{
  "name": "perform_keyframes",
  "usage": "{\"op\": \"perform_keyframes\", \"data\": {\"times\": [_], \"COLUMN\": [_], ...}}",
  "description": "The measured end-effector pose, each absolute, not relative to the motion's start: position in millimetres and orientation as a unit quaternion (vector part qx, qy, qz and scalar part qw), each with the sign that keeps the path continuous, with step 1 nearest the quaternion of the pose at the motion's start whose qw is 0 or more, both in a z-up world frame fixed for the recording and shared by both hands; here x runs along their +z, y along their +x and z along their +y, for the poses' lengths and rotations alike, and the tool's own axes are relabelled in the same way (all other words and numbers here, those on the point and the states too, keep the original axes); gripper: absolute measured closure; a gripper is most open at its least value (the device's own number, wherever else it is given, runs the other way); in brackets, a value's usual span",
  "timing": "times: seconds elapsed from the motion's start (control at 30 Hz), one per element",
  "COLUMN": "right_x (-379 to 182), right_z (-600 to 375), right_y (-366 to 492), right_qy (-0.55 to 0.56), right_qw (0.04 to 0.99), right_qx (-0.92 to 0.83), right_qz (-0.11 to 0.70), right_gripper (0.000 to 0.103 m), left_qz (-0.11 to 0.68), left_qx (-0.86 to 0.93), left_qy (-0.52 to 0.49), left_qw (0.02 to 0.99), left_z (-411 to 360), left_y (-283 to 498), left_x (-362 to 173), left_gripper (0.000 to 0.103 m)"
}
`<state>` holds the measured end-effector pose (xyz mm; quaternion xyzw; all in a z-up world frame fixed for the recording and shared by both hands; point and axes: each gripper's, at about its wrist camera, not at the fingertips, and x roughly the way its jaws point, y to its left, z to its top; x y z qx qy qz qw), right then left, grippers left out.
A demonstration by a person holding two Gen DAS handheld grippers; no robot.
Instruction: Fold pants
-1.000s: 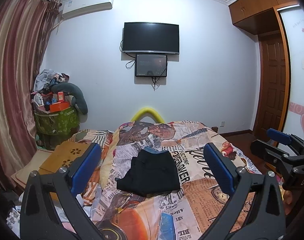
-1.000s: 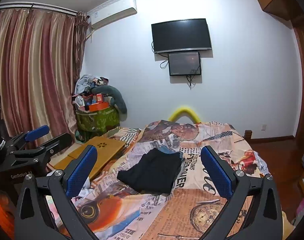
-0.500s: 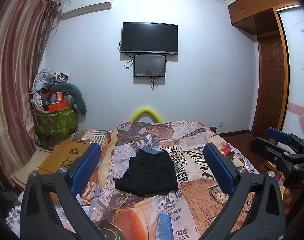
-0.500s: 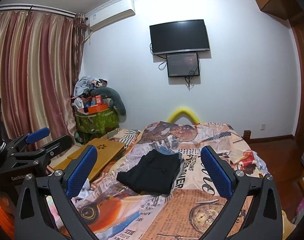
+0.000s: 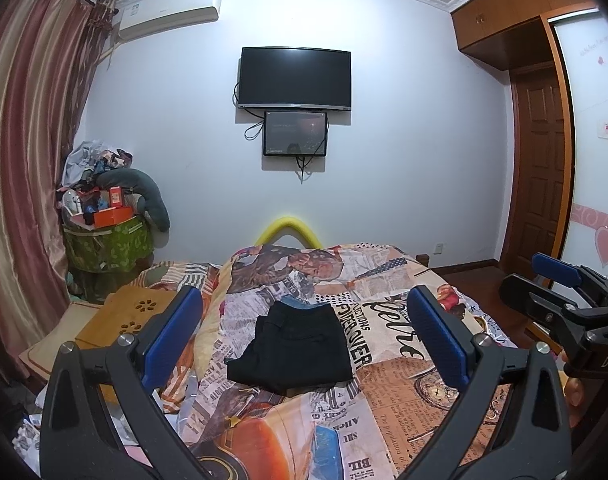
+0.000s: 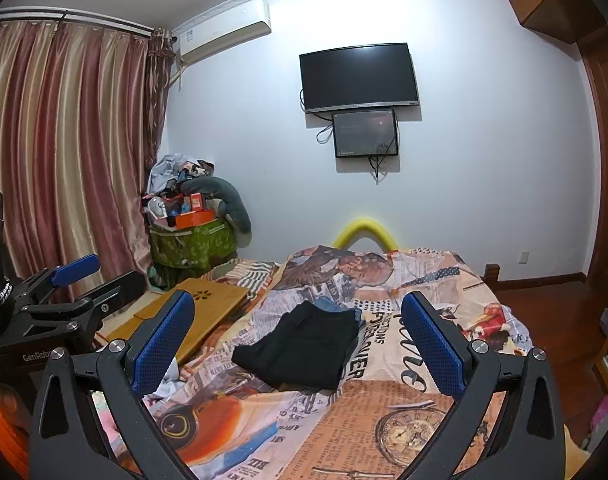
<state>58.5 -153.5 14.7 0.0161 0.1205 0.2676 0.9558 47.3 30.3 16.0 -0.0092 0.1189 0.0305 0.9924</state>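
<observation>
Both tools, left tool (image 5: pixel 301 334) and right tool (image 6: pixel 297 338), stay wide open, empty, drawn slightly back; black pants (image 5: pixel 293 346) lie folded on the bed (image 5: pixel 404 384) (finished, I'd judge).

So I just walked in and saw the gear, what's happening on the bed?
A person holds the left gripper and right gripper, both open and empty, raised above the bed. The black pants lie folded into a compact stack on the printed cover, over something blue. Neither gripper touches them.
</observation>
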Motion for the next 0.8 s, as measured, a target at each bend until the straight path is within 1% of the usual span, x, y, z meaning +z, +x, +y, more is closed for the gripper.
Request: {"op": "perform_keyframes", "data": {"times": [0.8], "right_x": [15.4], "right_z": [-159.3], "right_y": [61.3], "right_qy": [0.013], "right_qw": [0.956], "right_qx": [0.267], "right_qz": [0.122], "right_gripper": [0.0], "left_qz": [0.133], "left_qx": [0.017], "left_qy": [-0.017], "left_qw": [0.991], "left_z": [34.5], "left_y": [48.7], "left_x": [14.4], "left_gripper": [0.0]}}
